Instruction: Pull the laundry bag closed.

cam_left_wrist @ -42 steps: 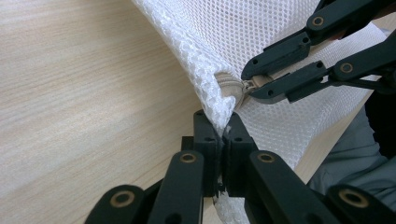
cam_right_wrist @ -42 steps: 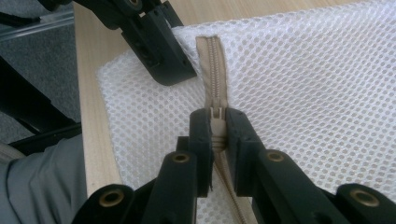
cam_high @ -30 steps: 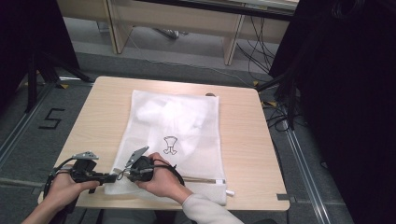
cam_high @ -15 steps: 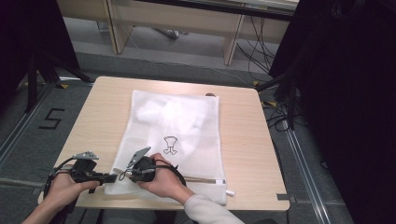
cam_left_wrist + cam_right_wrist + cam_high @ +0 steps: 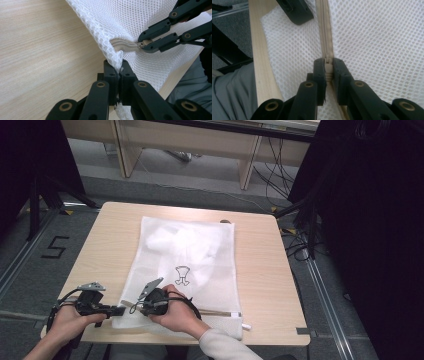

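Fingers [image 5: 340,67] pinch zipper pull [image 5: 327,68] (table edge [image 5: 263,75] close beside)

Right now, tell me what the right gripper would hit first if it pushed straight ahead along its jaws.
The right gripper, shut on the zipper pull, points along the zipper; the left gripper's jaw tip looks like the first obstacle, though depth is unclear.
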### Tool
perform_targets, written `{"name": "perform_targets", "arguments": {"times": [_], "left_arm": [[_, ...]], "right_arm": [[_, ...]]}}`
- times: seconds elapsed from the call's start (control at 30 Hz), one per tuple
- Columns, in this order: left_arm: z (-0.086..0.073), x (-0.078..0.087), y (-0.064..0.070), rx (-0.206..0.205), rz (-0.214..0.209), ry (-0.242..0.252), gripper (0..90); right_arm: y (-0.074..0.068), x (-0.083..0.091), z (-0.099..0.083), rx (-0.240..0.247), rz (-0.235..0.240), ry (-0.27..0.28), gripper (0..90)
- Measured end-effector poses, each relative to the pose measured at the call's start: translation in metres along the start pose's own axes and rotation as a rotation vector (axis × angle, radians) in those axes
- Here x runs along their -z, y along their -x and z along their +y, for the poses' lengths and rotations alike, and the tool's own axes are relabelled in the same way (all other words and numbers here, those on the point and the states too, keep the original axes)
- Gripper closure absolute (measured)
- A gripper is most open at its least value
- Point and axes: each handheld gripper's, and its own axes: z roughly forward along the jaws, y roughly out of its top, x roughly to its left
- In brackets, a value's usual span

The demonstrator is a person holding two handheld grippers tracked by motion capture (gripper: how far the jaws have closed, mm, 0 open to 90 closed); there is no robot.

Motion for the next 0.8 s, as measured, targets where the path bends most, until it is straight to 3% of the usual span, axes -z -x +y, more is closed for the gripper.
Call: {"name": "perform_targets", "arguments": {"times": [0.07, 0.13, 0.8], "left_arm": [[-0.0009, -0.0014, 0.0007, 0.004, 0.005, 0.025, 86.2], [0.0, 0.0, -0.0007, 0.001, -0.004, -0.003, 86.2], [-0.0015, -0.0015, -0.0011, 0.017, -0.006, 0.017, 86.1]], "right_arm": [[0.0, 0.0, -0.0001, -0.002, 0.001, 0.0, 82.5], [0.0001, -0.0009, -0.0003, -0.004, 0.001, 0.003, 82.5], [0.0031, 0.0028, -0.0054, -0.021, 0.011, 0.003, 82.5]]}}
